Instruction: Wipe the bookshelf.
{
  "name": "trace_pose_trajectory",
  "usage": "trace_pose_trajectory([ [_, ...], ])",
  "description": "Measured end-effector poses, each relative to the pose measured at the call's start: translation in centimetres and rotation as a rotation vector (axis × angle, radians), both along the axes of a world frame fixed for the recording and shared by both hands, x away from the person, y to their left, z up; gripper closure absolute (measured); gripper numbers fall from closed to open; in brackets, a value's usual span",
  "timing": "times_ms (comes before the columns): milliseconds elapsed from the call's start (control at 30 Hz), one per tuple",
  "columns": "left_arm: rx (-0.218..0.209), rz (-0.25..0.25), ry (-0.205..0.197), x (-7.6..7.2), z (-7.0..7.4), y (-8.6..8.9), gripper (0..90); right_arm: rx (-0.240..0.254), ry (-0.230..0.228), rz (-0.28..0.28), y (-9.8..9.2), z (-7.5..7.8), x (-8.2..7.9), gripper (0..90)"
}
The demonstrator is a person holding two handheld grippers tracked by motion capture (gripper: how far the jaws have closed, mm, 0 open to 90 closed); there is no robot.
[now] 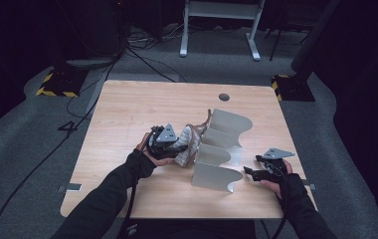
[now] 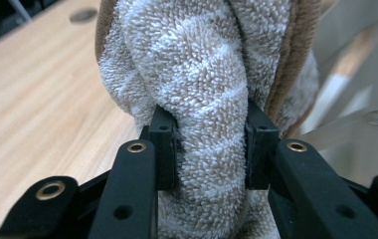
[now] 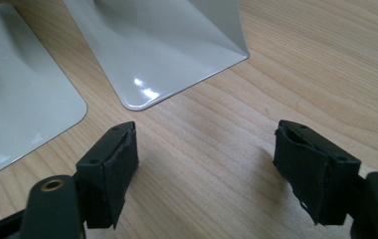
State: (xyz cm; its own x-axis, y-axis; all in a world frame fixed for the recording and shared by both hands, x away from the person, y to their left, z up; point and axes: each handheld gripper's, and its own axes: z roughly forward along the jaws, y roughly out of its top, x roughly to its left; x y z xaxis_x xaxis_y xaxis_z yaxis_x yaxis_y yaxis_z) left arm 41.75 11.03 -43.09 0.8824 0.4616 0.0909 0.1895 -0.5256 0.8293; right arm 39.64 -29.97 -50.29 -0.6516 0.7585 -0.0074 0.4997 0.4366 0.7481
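A fluffy white-and-grey slipper with tan trim [image 1: 187, 144] lies at the middle of the wooden table [image 1: 127, 109], against the left side of a grey metal rack with curved dividers [image 1: 222, 149]. My left gripper [image 1: 169, 145] is shut on the slipper; up close its black pads [image 2: 164, 144] squeeze the slipper's plush fabric [image 2: 207, 99] from both sides. My right gripper [image 1: 249, 172] rests low over the table to the right of the rack, jaws wide open and empty. In its own view the right gripper [image 3: 204, 174] hovers over bare wood, with the rack's base plates [image 3: 162, 45] just ahead.
A dark round grommet hole [image 1: 224, 96] sits near the table's far edge. Cables and yellow-black striped stand bases [image 1: 57, 84] lie on the grey floor beyond. A white frame's legs [image 1: 219, 30] stand at the back. Bare wood stretches across the table's left half.
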Motion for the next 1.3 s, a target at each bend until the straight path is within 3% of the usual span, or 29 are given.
trace_pose_trajectory([
  [167, 0.002, -0.034, -0.017, -1.9, 0.3, 0.6, 66.4, 0.0, 0.001, 0.001, 0.0, 0.0, 0.0, 25.6],
  [333, 0.016, -0.064, 0.033, -3.6, -1.1, 1.0, 66.4, 0.001, 0.001, 0.001, 0.0, 0.0, 0.0, 25.6],
  [433, 0.062, -0.088, 0.069, -4.5, -2.6, 0.9, 66.4, 0.001, 0.001, 0.001, 0.0, 0.0, 0.0, 25.6],
  [600, 0.132, -0.111, 0.115, -4.9, -4.5, 0.1, 66.3, 0.001, 0.001, 0.0, 0.0, 0.0, 0.0, 25.6],
  [767, 0.127, -0.101, 0.114, -4.8, -4.6, -0.2, 66.3, 0.0, 0.0, 0.0, 0.0, 0.0, 0.0, 25.6],
  [867, 0.127, -0.109, 0.083, -5.2, -4.0, 0.0, 66.4, 0.001, 0.001, 0.001, 0.0, 0.0, 0.0, 25.6],
  [1167, -0.022, -0.078, -0.047, -6.3, 0.8, 1.5, 66.4, 0.002, 0.001, 0.0, 0.0, 0.0, 0.0, 25.6],
  [1300, -0.048, -0.095, -0.067, -7.5, 1.8, 1.6, 66.4, 0.001, 0.001, 0.002, 0.0, 0.0, 0.0, 25.6],
])
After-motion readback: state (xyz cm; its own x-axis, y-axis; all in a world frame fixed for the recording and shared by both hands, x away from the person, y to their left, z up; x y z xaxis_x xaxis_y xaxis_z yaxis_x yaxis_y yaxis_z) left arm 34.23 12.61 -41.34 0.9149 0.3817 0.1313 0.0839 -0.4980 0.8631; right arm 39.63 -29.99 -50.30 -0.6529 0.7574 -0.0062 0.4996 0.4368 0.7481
